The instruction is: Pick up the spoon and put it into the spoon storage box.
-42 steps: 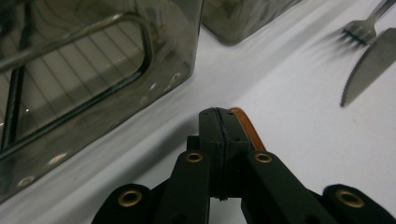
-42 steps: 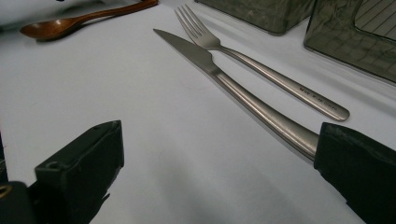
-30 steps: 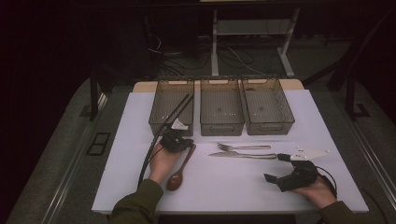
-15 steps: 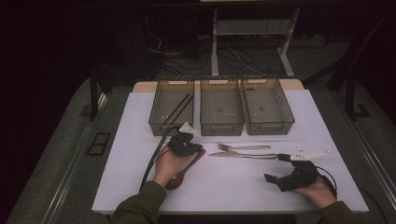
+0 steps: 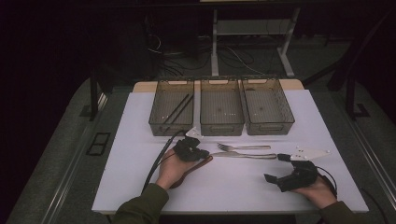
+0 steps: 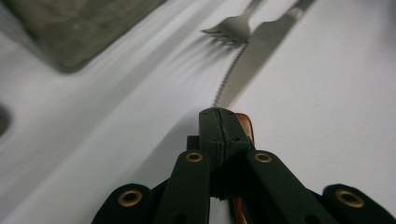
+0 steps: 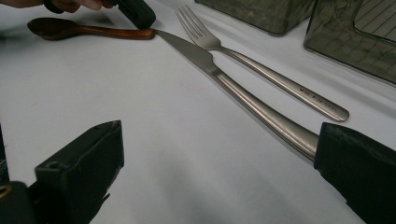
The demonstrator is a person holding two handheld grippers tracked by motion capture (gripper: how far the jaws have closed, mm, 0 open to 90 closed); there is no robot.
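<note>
- Brown wooden spoon [image 5: 187,170] lies on the white table [image 5: 140,126], bowl toward the person, handle slanting up to the right; its handle end sits just beside the knife [image 5: 243,155] tip.
- Left gripper [image 5: 198,152] is over the spoon's handle. In the left gripper view its jaws are pressed together, and a strip of the brown handle [image 6: 244,128] shows right against them on one side; it looks pinched there, though the contact itself is hidden.
- Right gripper [image 5: 278,168] rests low on the table near the front right, held in the right hand [image 5: 320,191]. Jaws spread wide, nothing between the pads; in the right gripper view the knife's handle end runs behind one jaw.
- Fork [image 5: 243,147] lies just behind the knife, near and almost parallel to it, tines pointing left.
- Three clear bins [image 5: 222,128] stand in a row at the back. The left one holds dark chopsticks [image 5: 177,111]; the other two look bare.
</note>
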